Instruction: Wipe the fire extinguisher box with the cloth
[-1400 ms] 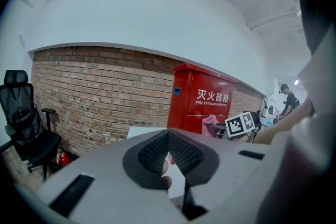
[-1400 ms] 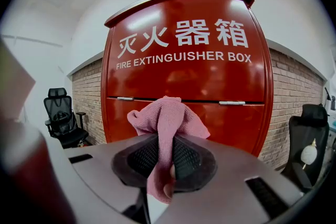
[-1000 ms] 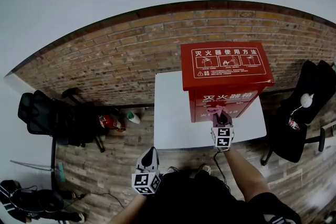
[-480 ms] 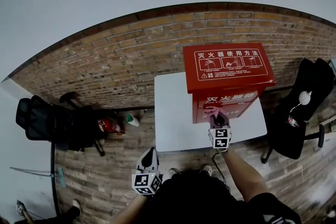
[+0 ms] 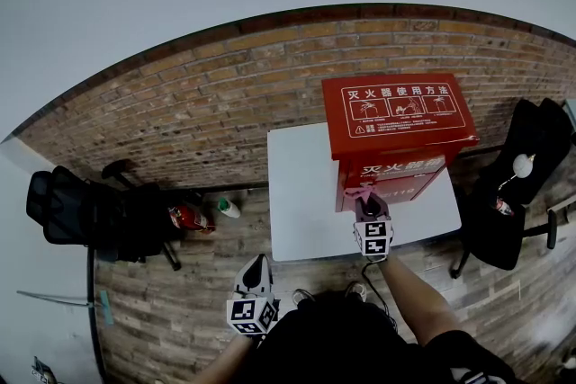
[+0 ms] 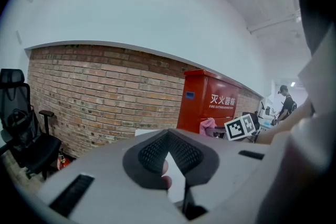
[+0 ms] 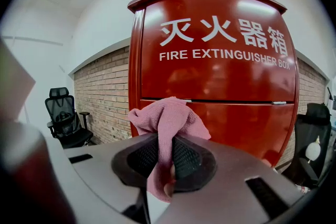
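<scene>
Holding cloth (image 7: 167, 115) clamped, right gripper (image 7: 165, 136) at fire extinguisher box (image 7: 220, 71) front, wipe stage; left gripper (image 6: 168, 134) closed, empty (idle). Next: press, sweep.

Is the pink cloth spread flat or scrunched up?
Scrunched up: the pink cloth bulges in a crumpled wad above the right gripper, whose fingers pinch it.
</scene>
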The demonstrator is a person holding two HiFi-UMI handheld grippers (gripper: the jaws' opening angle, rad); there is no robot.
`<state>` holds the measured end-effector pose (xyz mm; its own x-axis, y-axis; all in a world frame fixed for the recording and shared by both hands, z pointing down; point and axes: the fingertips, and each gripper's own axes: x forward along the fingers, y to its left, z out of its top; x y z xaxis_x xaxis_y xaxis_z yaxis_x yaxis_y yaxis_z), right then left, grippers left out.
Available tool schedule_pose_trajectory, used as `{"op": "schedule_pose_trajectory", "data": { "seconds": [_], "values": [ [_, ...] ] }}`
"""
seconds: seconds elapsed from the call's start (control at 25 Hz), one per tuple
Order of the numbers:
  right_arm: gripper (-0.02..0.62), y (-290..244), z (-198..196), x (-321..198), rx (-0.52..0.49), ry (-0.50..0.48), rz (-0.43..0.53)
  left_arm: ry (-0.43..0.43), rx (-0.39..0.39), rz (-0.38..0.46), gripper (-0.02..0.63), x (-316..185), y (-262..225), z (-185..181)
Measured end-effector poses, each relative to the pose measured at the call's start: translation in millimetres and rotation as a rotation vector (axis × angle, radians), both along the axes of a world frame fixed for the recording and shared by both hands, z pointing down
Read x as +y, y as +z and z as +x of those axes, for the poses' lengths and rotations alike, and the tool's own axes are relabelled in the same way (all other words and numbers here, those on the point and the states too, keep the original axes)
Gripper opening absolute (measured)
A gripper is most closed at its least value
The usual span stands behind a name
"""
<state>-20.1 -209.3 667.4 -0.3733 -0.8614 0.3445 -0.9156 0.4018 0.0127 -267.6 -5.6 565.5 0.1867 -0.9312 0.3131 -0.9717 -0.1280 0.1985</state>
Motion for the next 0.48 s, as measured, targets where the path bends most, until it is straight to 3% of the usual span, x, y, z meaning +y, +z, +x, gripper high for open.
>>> {"op": "schedule_pose_trajectory", "data": {
  "seconds": [0.48],
  "values": [
    [0.064, -6.3, -36.0, 5.0, -0.015, 0.015, 0.011, 0.022, 0.015, 0.011, 0.017, 0.2, 1.3, -26.0]
  ]
}}
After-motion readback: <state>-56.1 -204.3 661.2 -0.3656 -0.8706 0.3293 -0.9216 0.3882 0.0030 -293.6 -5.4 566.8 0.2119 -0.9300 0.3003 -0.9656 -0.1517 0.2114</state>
